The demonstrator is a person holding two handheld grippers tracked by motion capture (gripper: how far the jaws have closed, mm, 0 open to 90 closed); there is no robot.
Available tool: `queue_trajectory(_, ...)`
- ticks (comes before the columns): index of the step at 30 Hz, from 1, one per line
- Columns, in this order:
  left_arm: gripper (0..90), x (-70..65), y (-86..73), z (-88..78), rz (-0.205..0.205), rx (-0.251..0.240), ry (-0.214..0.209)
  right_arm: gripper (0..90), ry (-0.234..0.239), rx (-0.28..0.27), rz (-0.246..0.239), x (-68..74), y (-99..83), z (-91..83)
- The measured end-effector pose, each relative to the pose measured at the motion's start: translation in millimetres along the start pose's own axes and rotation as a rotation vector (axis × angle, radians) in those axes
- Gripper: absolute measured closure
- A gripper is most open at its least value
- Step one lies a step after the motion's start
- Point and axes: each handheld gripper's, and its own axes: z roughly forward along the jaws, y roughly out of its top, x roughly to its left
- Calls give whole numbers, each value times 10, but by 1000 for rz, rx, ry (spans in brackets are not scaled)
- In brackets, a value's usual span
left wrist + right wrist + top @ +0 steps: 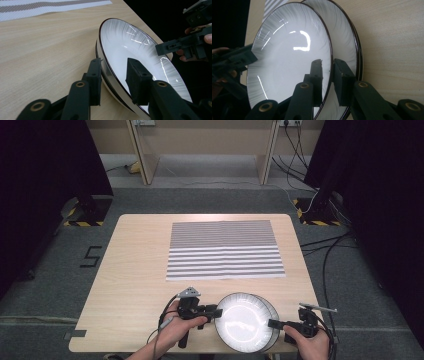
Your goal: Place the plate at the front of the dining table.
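White and shiny, two plates are sitting in a stack near the front edge of the table (135, 265), at about 5 o'clock from its middle. The top plate (243, 320) is lying a little off the bottom plate (274, 312), so a thin slice of the bottom one is peeking out at 3 o'clock. Both have a thin dark line around the rim. They are round, so they have no long side, and both are facing up.

One striped placemat (225, 250) is lying flat farther back, at 12 o'clock from the plates and well apart from them. Its long side is running left to right, and so are its stripes.

Two grippers are working here, one in each hand. The left gripper (214, 312) is coming in at 9 o'clock and pointing to 3 o'clock. Its jaws are pinching the rim of the top plate, one above and one below. The right gripper (272, 323) is coming in at 4 o'clock and pointing to 9 o'clock. Its jaws are standing partly open on either side of the top plate's rim, and they are not squeezing it.
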Motion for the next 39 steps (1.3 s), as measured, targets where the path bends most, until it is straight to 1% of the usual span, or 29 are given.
queue_trajectory(1, 663, 0, 0, 0, 0, 0, 0, 760, -6, 7, -9, 6, 2, 12)
queue_trajectory(2, 667, -4, -8, 0, 8, 14, 0, 748, -4, 26, -15, 13, 2, 56)
queue_trajectory(4, 650, 5, -35, 15, -12, 14, -8, 740, 1, 47, -13, 20, -6, 120)
queue_trajectory(5, 651, 4, -34, 15, -7, 14, -8, 749, -12, 48, -20, 32, -10, 142)
queue_trajectory(6, 655, 0, -34, 19, -2, 15, -6, 738, -27, 56, -35, 45, -3, 143)
queue_trajectory(7, 656, -3, -35, 26, -2, 14, -4, 736, -28, 61, -36, 44, 4, 145)
queue_trajectory(8, 656, -4, -34, 32, -5, 15, -4, 748, -20, 63, -13, 43, 11, 144)
queue_trajectory(10, 656, 0, -29, 36, -3, 17, -4, 770, -11, 66, 11, 23, 21, 143)
queue_trajectory(11, 657, 0, -29, 36, -3, 17, -4, 770, -11, 66, 11, 23, 21, 143)
queue_trajectory(12, 659, 8, -29, 40, -10, 16, -9, 818, -16, 66, 17, -3, 31, 148)
queue_trajectory(13, 659, 8, -29, 40, -10, 16, -9, 818, -16, 66, 17, -3, 31, 148)
queue_trajectory(14, 659, 9, -32, 42, -12, 12, -10, 829, -9, 66, 33, -20, 35, 148)
queue_trajectory(15, 660, 19, -36, 39, -14, 6, -14, 845, 41, 62, 97, -82, 43, 143)
queue_trajectory(16, 660, 24, -40, 38, -19, -2, -22, 846, 54, 58, 103, -100, 42, 143)
queue_trajectory(17, 650, 24, -40, 38, -19, -2, -22, 846, 54, 58, 103, -100, 42, 143)
queue_trajectory(18, 650, 29, -46, 37, -23, -11, -28, 847, 69, 50, 116, -114, 40, 140)
queue_trajectory(19, 591, 31, -46, 27, -25, -23, -27, 844, 106, 37, 135, -152, 41, 143)
queue_trajectory(20, 569, 30, -37, 8, -19, -36, -23, 843, 110, 38, 140, -161, 45, 142)
queue_trajectory(21, 544, 28, -26, -15, -15, -50, -20, 842, 130, 36, 152, -178, 50, 142)
queue_trajectory(24, 520, 26, 19, -112, 5, -84, -14, 841, 137, 38, 150, -188, 57, 145)
queue_trajectory(26, 513, 33, 43, -173, 13, -96, -9, 835, 151, 41, 161, -199, 59, 140)
queue_trajectory(28, 510, 45, 60, -238, 22, -107, -4, 832, 161, 40, 159, -207, 63, 129)
queue_trajectory(31, 511, 56, 65, -301, 21, -120, -3, 830, 164, 23, 154, -201, 70, 116)
queue_trajectory(33, 511, 61, 63, -321, 20, -125, -5, 829, 162, 27, 150, -199, 74, 109)
queue_trajectory(34, 510, 77, 54, -371, 16, -137, -8, 827, 167, 14, 145, -194, 82, 97)
queue_trajectory(35, 510, 84, 48, -394, 12, -144, -6, 827, 167, 15, 142, -191, 87, 88)
queue_trajectory(37, 509, 104, 38, -443, 7, -156, -5, 829, 181, 9, 147, -187, 97, 72)
queue_trajectory(38, 509, 114, 34, -468, 5, -162, -4, 827, 191, 10, 159, -180, 107, 63)
queue_trajectory(39, 508, 127, 29, -494, 5, -166, -2, 828, 199, 5, 154, -184, 113, 57)
